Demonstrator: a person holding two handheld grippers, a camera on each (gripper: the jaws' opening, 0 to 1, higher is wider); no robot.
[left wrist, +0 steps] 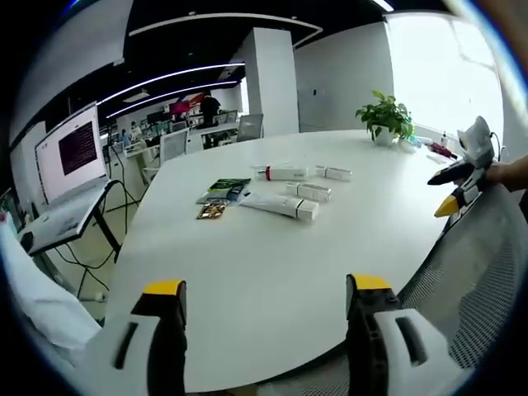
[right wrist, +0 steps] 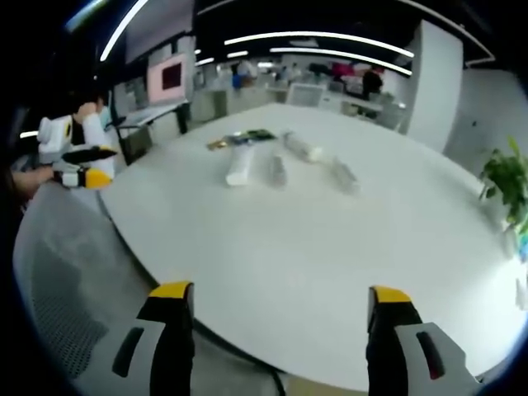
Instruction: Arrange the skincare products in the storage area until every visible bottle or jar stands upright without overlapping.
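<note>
My left gripper (left wrist: 266, 289) hangs spread wide with nothing between its jaws at the round white table's (left wrist: 272, 256) edge; my right gripper (right wrist: 280, 295) likewise (both empty). Farther off, four white skincare tubes (left wrist: 299, 191) lie flat mid-table beside small dark sachets (left wrist: 221, 192); a potted green plant (left wrist: 384, 117) stands beyond.

- Right gripper view blurred: four tubes (right wrist: 285, 167) on table (right wrist: 330, 247) are smeared white shapes, caps and labels unreadable.
- Print on dark packets (left wrist: 221, 195) too small to read.
- Laptop screen (left wrist: 77, 149) text illegible.
- Potted plant (right wrist: 505, 186) cut by the picture edge.
- Mesh chair (left wrist: 462, 280) cut by frame edge.
- Background people too small to make out.
</note>
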